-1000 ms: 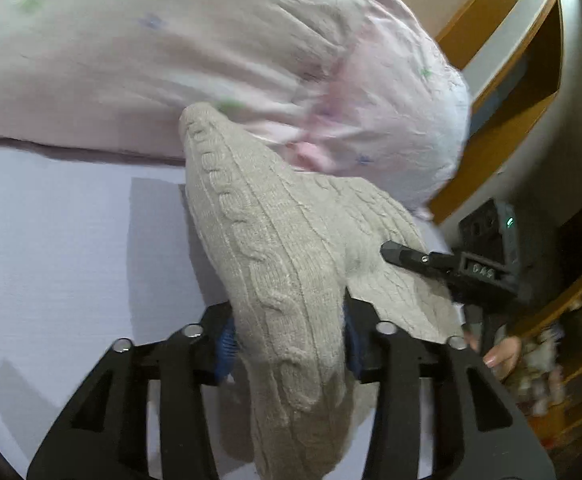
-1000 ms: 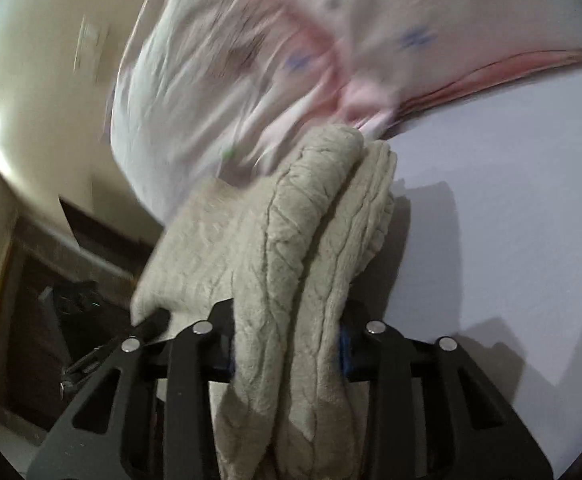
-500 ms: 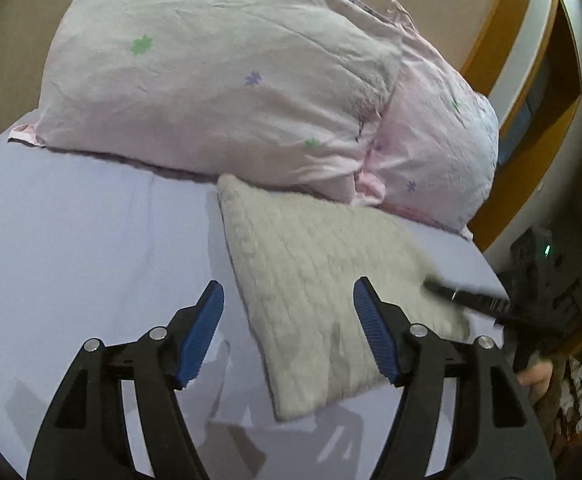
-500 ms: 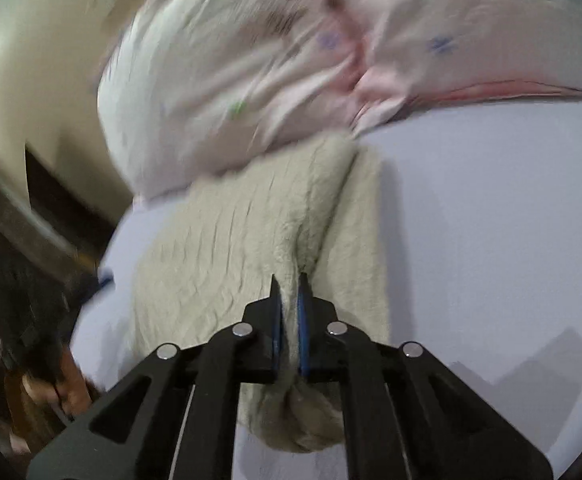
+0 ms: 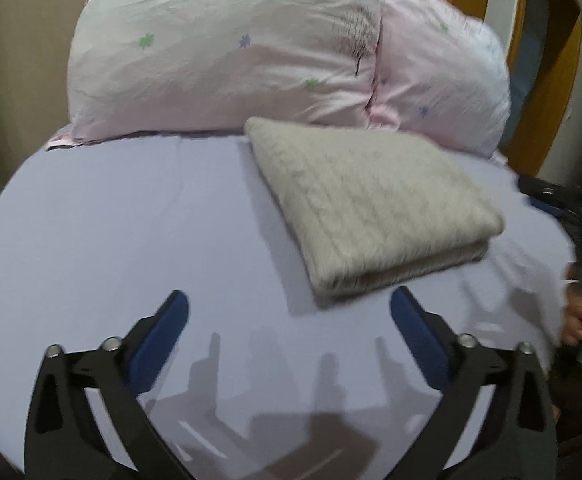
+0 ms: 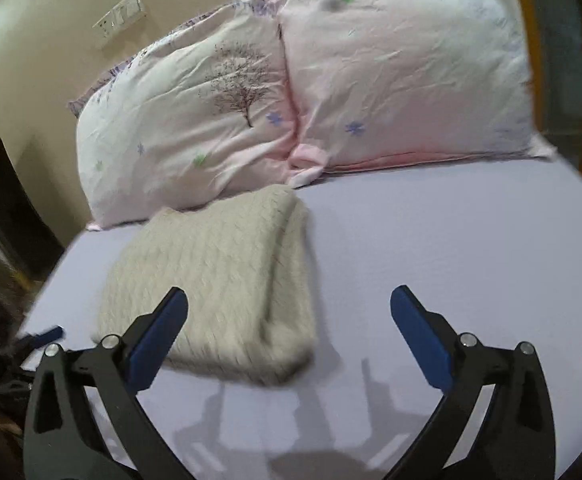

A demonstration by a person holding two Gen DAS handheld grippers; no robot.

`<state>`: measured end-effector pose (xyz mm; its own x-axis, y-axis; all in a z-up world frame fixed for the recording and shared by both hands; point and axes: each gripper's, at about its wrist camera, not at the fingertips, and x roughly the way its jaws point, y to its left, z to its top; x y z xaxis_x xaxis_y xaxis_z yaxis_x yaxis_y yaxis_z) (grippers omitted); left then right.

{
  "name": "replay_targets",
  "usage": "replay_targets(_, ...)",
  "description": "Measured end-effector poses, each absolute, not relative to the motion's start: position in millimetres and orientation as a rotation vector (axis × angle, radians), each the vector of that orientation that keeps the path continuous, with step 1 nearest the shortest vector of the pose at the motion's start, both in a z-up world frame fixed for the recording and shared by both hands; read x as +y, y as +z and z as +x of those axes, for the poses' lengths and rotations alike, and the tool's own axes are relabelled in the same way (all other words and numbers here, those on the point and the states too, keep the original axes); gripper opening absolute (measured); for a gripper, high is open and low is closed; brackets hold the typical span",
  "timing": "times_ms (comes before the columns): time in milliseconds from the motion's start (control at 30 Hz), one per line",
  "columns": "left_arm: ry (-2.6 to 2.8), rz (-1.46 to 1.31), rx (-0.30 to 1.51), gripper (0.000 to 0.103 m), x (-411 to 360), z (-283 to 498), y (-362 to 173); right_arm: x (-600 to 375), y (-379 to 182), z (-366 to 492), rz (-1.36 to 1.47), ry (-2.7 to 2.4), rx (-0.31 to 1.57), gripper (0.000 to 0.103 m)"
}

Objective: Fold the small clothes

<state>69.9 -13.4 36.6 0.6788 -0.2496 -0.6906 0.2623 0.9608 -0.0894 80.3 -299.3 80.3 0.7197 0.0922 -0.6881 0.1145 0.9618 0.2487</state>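
A beige cable-knit sweater (image 5: 367, 204) lies folded into a flat rectangle on the lilac bed sheet (image 5: 131, 220), its far edge against the pillows. My left gripper (image 5: 289, 308) is open and empty, held above the sheet just short of the sweater's near edge. In the right wrist view the folded sweater (image 6: 219, 276) lies left of centre, and my right gripper (image 6: 289, 308) is open and empty, with its left finger over the sweater's near corner. The right gripper's tip also shows at the right edge of the left wrist view (image 5: 547, 196).
Two pink flowered pillows (image 5: 227, 52) (image 6: 403, 68) lean against the wall at the head of the bed. A wooden frame (image 5: 547, 80) stands at the far right. The bed's left edge (image 6: 51, 280) drops to dark furniture. A wall socket plate (image 6: 121, 14) is above.
Both grippers have let go of the sweater, opened wide and pulled back. The sweater, held up bunched a second ago, now lies flat and folded on the sheet.
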Motion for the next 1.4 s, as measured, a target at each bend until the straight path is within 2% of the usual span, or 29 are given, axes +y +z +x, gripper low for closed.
replay_targets(133, -0.286, 0.019, 0.837, 0.102, -26.8, 77.6, 23.7, -279.4, 58.9, 63.4, 0.235, -0.012, 0.902, 0.101)
replay_targets(400, -0.213, 0.081, 0.9, 0.102, -41.8, 87.1, 4.9, -236.0, 20.8, 85.3, 0.158, -0.036, 1.069, 0.101)
replay_targets(567, -0.187, 0.133, 0.912, 0.102, -48.5, 85.3, 3.1, -222.1, 15.9, 81.5, 0.065, -0.099, 1.059, 0.101)
replay_targets(1400, -0.189, 0.132, 0.913, 0.102, -46.9, 86.2, 3.4, -222.8, 15.5, 78.7, 0.069, -0.102, 1.057, 0.101)
